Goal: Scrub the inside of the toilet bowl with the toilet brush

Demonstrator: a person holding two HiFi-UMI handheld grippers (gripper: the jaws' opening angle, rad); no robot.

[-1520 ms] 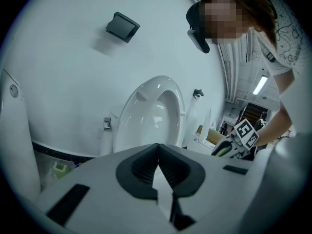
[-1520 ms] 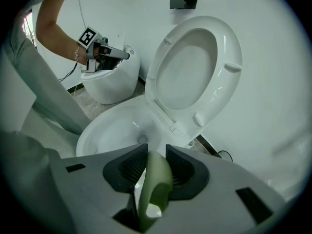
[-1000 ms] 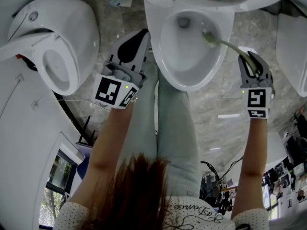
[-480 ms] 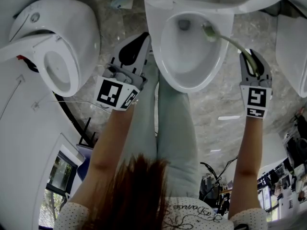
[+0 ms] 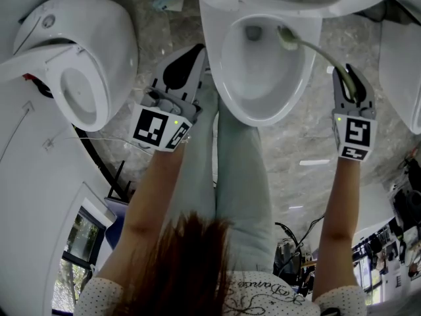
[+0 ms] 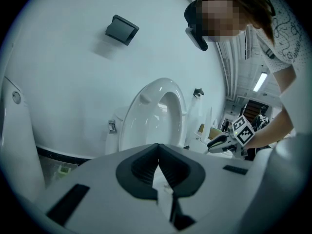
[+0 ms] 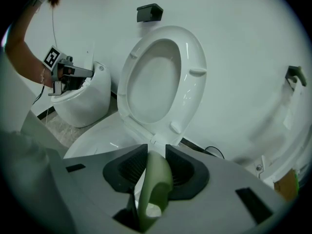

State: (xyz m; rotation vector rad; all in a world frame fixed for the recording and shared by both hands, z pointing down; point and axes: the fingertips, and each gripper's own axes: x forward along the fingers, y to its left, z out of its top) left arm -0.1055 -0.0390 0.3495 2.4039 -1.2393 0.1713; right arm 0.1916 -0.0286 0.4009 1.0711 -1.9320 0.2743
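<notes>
Since the earlier frames we log one shift: the brush head (image 5: 285, 37) has travelled up the inner wall toward the back of the toilet bowl (image 5: 253, 84), and the right gripper (image 5: 346, 84) has drawn slightly outward to the right, while the left gripper (image 5: 197, 50) has kept its place. Item, toilet brush (image 5: 316, 52): green, with a curved handle; in the head view its long axis runs from the right gripper up and leftward over the right-hand rim, the head lying against the far right wall just beside the drain opening (image 5: 252, 31). Item, right gripper: jaws pinching the handle end (image 7: 155, 179), plain in its own view. Item, left gripper: jaws pressed together on nothing, held outside the bowl, near its left rim. We judge the coming stroke turns on the head lying ahead and left of the right jaws, so the right hand alone would drive it around the wall. Writing: square black-and-white markers on both cubes, no words; script lettering on the shirt (image 5: 263, 287), too small to read surely; no brand seen on the porcelain.
</notes>
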